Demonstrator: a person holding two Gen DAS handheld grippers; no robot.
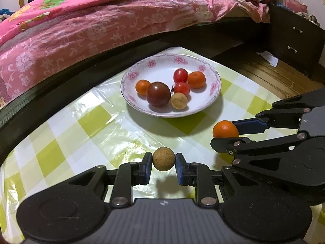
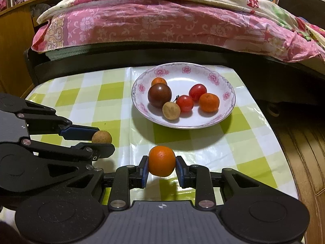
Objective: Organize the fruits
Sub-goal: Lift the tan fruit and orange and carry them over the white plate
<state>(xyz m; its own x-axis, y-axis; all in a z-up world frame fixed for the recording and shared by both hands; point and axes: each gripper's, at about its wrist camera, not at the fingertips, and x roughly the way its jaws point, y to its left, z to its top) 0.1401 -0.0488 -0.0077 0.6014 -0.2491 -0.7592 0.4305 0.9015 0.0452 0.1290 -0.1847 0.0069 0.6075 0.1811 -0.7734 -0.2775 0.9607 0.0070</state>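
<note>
From the left wrist camera, my left gripper point(image 1: 163, 162) pinches a tan fruit point(image 1: 163, 158) above the checked tablecloth point(image 1: 61, 134); six fruits already sit in the plate point(image 1: 213, 99).

From the right wrist camera, my right gripper point(image 2: 162, 165) clamps an orange point(image 2: 162, 161). I judge both need plating.

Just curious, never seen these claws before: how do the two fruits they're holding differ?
The left gripper holds a tan, rough-skinned longan; the right gripper holds a bright, smooth orange tangerine. The tangerine looks bigger. Both are round, pinched between blue pads, short of the plate.
</note>
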